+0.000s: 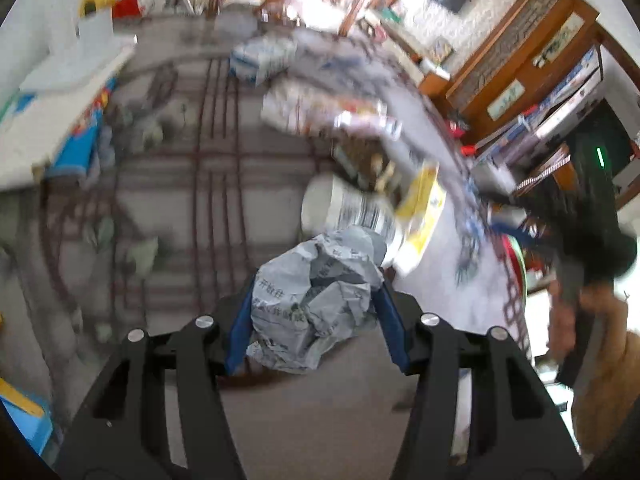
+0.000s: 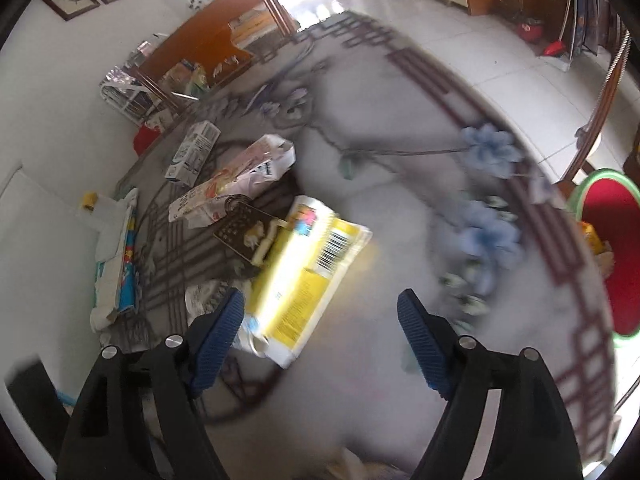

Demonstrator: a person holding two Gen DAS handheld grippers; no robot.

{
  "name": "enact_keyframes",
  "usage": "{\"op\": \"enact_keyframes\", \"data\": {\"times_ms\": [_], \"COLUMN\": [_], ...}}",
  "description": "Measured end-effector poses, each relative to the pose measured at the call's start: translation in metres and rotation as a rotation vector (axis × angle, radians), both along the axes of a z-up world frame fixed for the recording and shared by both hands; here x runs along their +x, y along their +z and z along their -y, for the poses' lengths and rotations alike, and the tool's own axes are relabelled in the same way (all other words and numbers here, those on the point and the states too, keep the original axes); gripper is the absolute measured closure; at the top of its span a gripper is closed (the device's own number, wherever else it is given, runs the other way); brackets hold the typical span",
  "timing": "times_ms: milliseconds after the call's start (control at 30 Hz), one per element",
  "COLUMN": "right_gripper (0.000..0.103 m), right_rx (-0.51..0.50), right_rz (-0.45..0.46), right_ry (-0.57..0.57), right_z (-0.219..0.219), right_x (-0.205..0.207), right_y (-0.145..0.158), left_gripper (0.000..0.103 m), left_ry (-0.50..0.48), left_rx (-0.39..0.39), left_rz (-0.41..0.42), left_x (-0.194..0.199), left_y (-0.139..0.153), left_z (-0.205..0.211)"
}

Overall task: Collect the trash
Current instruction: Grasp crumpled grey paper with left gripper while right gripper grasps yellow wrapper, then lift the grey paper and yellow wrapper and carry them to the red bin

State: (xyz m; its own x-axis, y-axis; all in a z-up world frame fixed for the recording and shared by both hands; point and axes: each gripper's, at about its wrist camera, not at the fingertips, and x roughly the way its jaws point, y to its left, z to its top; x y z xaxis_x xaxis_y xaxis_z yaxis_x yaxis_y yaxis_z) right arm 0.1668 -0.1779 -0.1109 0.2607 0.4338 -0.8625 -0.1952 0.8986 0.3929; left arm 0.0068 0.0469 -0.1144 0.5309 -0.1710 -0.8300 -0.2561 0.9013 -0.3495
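Litter lies strewn over the patterned rug (image 2: pixel 400 208): a yellow carton (image 2: pixel 304 276) just ahead of the right tongs (image 2: pixel 321 308), whose blue pads stand wide apart with nothing between them, a dark flat packet (image 2: pixel 240 228) touching the carton's far end, a white milk box (image 2: pixel 192 158) and a torn wrapper (image 2: pixel 232 184) beyond. A red bin with a green rim (image 2: pixel 612 256) stands cut off at the rug's edge. The left tongs (image 1: pixel 316 300) clamp a crumpled grey paper wad (image 1: pixel 316 300), which hides part of a white tub (image 1: pixel 344 208). Much is motion-blurred.
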Motion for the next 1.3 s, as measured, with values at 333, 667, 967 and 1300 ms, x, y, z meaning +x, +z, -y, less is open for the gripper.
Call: {"op": "enact_keyframes", "data": {"times_ms": [333, 667, 967, 1300], "right_gripper": [0.023, 0.040, 0.068, 0.069], "right_rx": [0.010, -0.074, -0.057, -0.040], "right_rz": [-0.104, -0.105, -0.068, 0.035], "right_ry": [-0.129, -0.107, -0.026, 0.087], "right_z": [-0.033, -0.046, -0.044, -0.026], "right_x": [0.030, 0.036, 0.027, -0.012], "right_y": [-0.038, -0.049, -0.035, 0.008], "left_gripper": [0.050, 0.049, 0.050, 0.049], "left_ry": [-0.077, -0.068, -0.071, -0.090], "left_rx": [-0.047, -0.070, -0.063, -0.043], "left_rz": [-0.035, -0.050, -0.050, -0.026], "left_x": [-0.003, -0.002, -0.001, 0.001], "left_y": [-0.018, -0.023, -0.022, -0.012], "left_z": [0.004, -0.001, 0.002, 0.009]}}
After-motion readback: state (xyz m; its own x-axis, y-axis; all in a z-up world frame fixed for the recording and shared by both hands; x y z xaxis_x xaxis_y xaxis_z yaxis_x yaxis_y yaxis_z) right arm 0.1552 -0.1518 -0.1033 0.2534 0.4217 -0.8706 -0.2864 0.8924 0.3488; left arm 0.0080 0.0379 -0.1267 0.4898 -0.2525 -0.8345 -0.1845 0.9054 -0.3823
